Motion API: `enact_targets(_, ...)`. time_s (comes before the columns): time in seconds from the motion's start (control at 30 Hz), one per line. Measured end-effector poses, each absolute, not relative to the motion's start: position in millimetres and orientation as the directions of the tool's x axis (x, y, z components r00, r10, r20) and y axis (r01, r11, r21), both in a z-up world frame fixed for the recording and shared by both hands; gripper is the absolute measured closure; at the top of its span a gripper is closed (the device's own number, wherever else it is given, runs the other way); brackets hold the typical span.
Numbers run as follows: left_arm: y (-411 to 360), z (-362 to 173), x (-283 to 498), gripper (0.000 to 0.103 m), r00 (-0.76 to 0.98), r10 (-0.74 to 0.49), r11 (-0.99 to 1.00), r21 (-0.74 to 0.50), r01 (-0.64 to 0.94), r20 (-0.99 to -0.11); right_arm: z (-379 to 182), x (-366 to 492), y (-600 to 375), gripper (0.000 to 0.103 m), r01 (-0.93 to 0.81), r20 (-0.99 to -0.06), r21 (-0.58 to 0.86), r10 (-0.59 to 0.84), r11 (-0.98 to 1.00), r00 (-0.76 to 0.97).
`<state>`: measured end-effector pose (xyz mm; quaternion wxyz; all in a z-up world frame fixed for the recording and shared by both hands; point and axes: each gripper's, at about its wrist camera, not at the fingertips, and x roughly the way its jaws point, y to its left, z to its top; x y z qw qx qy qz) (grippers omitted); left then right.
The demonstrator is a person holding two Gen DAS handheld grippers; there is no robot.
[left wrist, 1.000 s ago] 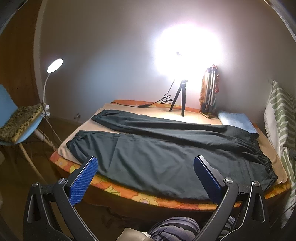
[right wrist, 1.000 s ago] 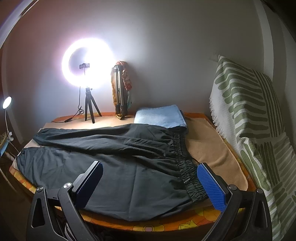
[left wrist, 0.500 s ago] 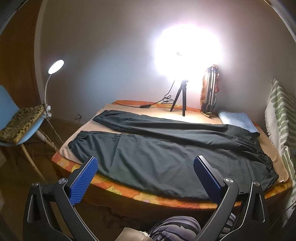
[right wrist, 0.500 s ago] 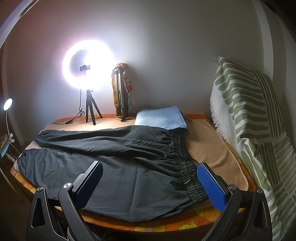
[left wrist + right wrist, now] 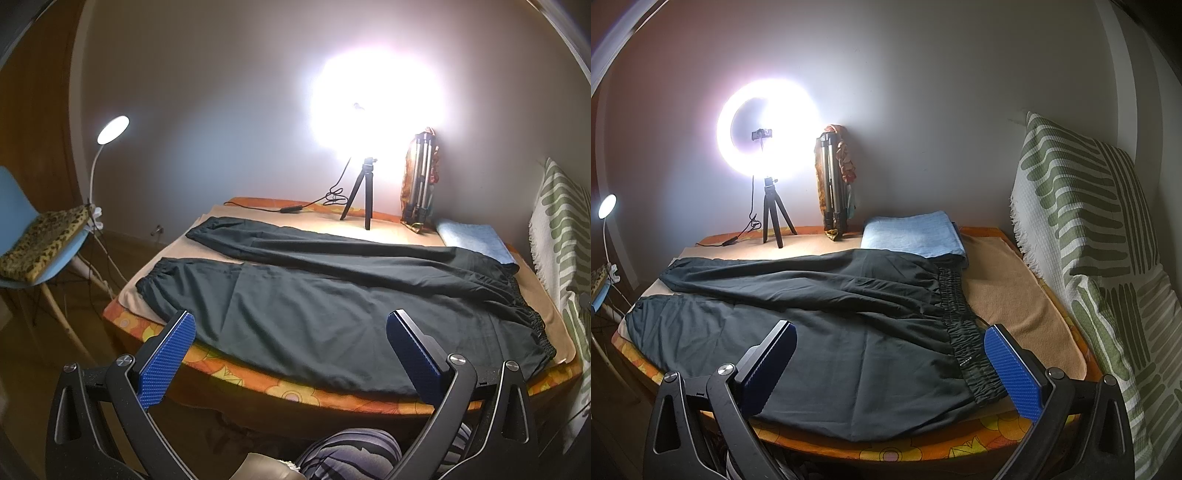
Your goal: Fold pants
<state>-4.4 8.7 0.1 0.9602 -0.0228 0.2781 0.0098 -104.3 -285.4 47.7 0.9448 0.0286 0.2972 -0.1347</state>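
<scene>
Black pants (image 5: 332,295) lie flat and spread on a tan cloth on the table, legs to the left, elastic waistband (image 5: 964,332) to the right. They also show in the right wrist view (image 5: 831,325). My left gripper (image 5: 291,354) is open and empty, held above the table's near edge in front of the near leg. My right gripper (image 5: 890,365) is open and empty, held near the waistband end at the front edge.
A lit ring light on a small tripod (image 5: 364,192) and a folded tripod (image 5: 833,192) stand at the back. A folded blue towel (image 5: 912,232) lies behind the waistband. A green-striped blanket (image 5: 1108,240) hangs at the right. A blue chair (image 5: 33,251) and desk lamp (image 5: 110,129) stand left.
Both grippers have drifted slightly; the view has shifted a little. The pants have not moved and both grippers remain open.
</scene>
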Motion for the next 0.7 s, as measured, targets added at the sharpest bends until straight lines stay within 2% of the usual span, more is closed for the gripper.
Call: enact_targets(0.7, 24.3, -0.3, -14.3, 0.0, 0.846, 0.032, 0.997, -0.047, -0.068, -0.532, 48.2, -108.1, -277.7, 0.0, 0.259, -0.567, -0.026, -0.228, 0.965, 0.792)
